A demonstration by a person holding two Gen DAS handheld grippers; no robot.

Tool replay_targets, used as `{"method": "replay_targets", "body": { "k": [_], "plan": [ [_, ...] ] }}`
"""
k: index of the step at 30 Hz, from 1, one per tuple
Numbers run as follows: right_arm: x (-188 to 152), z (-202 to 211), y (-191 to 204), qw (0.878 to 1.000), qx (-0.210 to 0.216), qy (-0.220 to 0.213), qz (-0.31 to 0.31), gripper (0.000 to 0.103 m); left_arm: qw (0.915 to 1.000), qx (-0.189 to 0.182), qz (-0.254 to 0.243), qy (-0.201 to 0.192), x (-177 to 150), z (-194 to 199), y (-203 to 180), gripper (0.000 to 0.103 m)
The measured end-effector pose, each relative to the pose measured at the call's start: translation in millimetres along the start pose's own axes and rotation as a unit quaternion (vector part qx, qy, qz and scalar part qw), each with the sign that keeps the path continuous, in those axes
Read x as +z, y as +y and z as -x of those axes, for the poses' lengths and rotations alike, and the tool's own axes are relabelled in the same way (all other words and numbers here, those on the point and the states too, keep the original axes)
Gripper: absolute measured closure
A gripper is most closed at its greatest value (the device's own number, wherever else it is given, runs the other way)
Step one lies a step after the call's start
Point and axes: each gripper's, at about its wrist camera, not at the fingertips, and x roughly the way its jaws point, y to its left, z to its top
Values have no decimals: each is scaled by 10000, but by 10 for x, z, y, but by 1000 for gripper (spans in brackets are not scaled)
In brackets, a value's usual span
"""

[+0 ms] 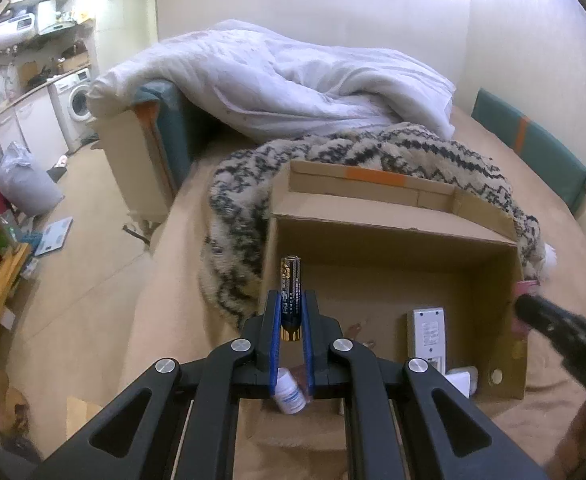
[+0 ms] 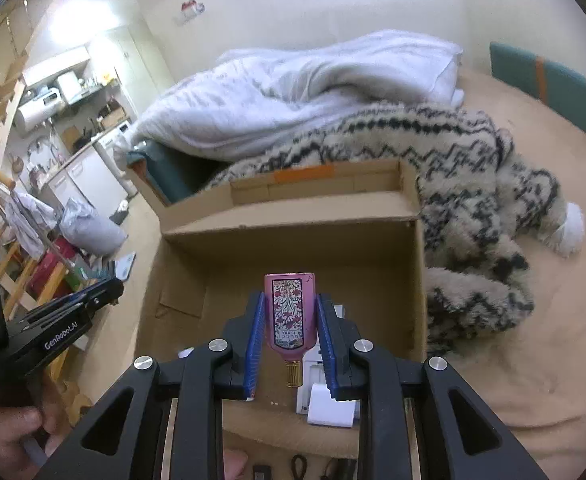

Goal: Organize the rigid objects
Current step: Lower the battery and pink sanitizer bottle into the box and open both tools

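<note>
An open cardboard box [image 1: 393, 236] [image 2: 293, 208] stands on the bed. My left gripper [image 1: 291, 300] is shut on a dark blue and gold battery [image 1: 290, 296], held upright over the box's near left corner. My right gripper [image 2: 289, 304] is shut on a pink flowered perfume bottle [image 2: 291, 312], its gold cap toward me, above the box's inside. A white remote [image 1: 427, 334] and a white block [image 1: 459, 382] [image 2: 330, 406] lie on the box floor. A small white bottle [image 1: 289, 396] lies below the left fingers.
A black-patterned fuzzy blanket [image 1: 373, 152] [image 2: 473, 200] and a white duvet [image 1: 273, 76] lie behind and beside the box. A teal cushion [image 1: 533, 148] leans on the right wall. The right gripper shows in the left wrist view [image 1: 557, 336]; the left gripper in the right wrist view [image 2: 65, 316].
</note>
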Motion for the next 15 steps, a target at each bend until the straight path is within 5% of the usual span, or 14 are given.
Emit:
{"method": "replay_targets", "body": {
  "k": [15],
  "plan": [
    [-249,-496,-92,9948,-200,985,-185,76,9983,-60,-360,465,-307,-522,-214,94]
  ]
}}
